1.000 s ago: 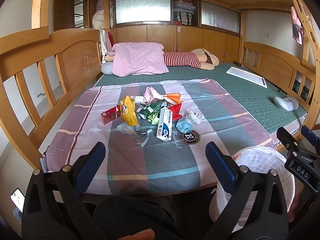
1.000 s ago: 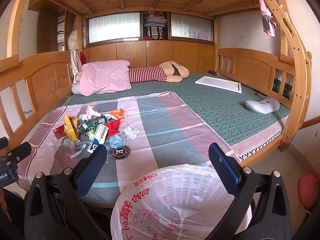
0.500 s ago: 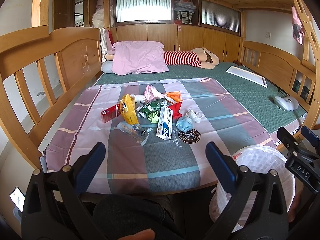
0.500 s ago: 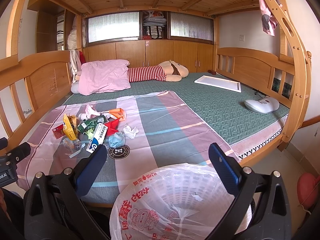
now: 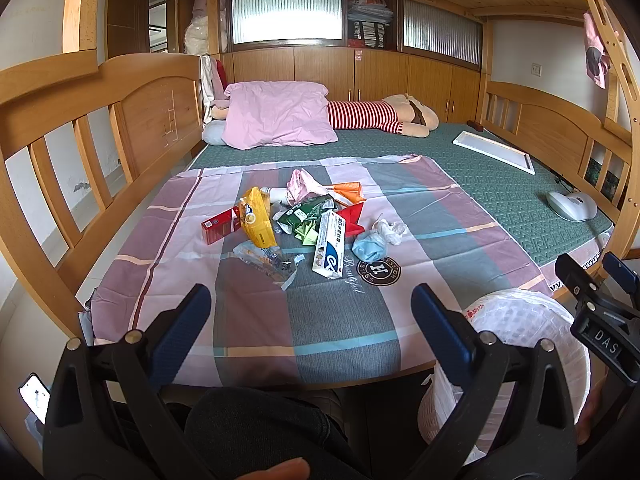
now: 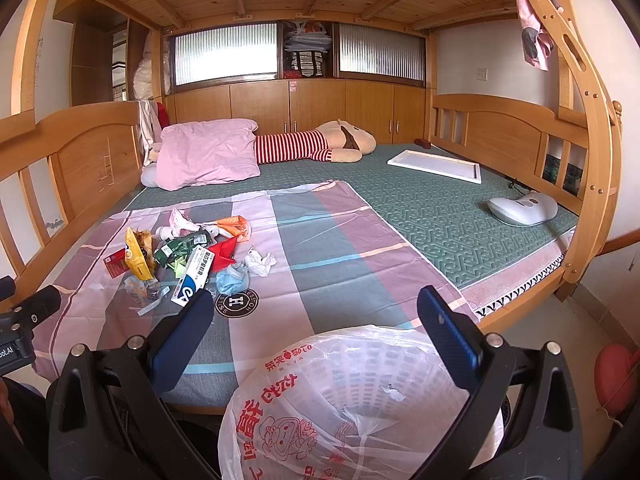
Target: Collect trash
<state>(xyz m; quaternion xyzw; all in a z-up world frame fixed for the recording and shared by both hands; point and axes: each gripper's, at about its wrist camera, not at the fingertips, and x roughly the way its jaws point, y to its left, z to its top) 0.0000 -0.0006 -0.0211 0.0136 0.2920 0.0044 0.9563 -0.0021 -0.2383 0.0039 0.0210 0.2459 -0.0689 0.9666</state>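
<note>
Two views are given, the left wrist first. The left gripper (image 5: 310, 308) is held low at the near edge of the bed, its blue fingers (image 5: 178, 332) spread wide with nothing between them. Beyond it a plaid sheet (image 5: 432, 216) is spread over a green mat (image 5: 500, 184), and the trash (image 5: 304, 224) is heaped on the sheet's left-middle part: a red box (image 5: 218, 226) touching a yellow bag (image 5: 256, 220), a white tube box (image 5: 330, 244) lying beside a blue wad (image 5: 370, 246), a crumpled tissue (image 5: 388, 230), a clear wrapper (image 5: 266, 258) nearest the gripper. A white basket (image 5: 516, 320) lined with a plastic bag is seen at lower right, off the bed's edge, with the right gripper (image 5: 596, 276) just beside it. A pink pillow (image 5: 280, 114) is laid at the far end of the bed

In the right wrist view, the right gripper (image 6: 312, 320) is held just above the basket (image 6: 360, 392), fingers (image 6: 448, 336) likewise parted and empty. The bag's red print is seen on the near rim. The trash (image 6: 188, 252) is found to the left on the sheet (image 6: 340, 252), well apart from the basket. A white tray (image 6: 436, 164) and a white device (image 6: 522, 208) are laid on the mat (image 6: 440, 216) to the right. Part of the left gripper (image 6: 24, 320) is seen at the left edge
</note>
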